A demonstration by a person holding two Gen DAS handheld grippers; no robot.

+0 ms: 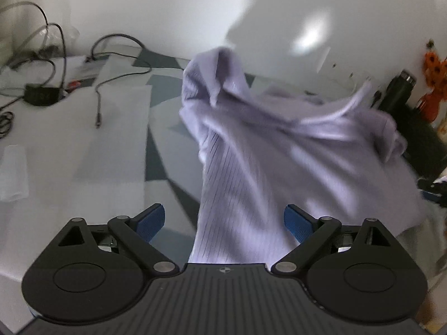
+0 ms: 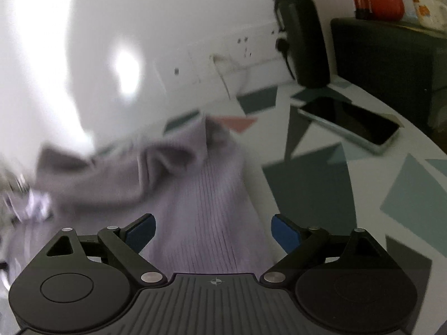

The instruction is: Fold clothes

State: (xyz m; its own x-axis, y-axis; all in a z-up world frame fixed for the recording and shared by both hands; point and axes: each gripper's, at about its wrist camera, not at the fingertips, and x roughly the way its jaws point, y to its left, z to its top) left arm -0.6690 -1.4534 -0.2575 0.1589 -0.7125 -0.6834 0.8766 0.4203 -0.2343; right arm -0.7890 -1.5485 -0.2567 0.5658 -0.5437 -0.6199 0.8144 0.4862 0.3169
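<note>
Blue pads [image 1: 152,222] of the left gripper [image 1: 225,220] and of the right gripper [image 2: 213,230] spread wide, each pair straddling the lavender ribbed shirt [image 1: 279,167] without pinching it; cloth runs up the centre of both views, bunched and motion-blurred toward mid-frame, over the geometric-patterned tabletop [image 2: 321,184]. Unclear whether mid-fold or just let go; for a clean fold, best gripped at matching edges, drawn taut and level, kept short of the phone [image 2: 349,122] and black flask [image 2: 301,33] at upper right of the right view and the cables [image 1: 97,95] at upper left of the left view.
</note>
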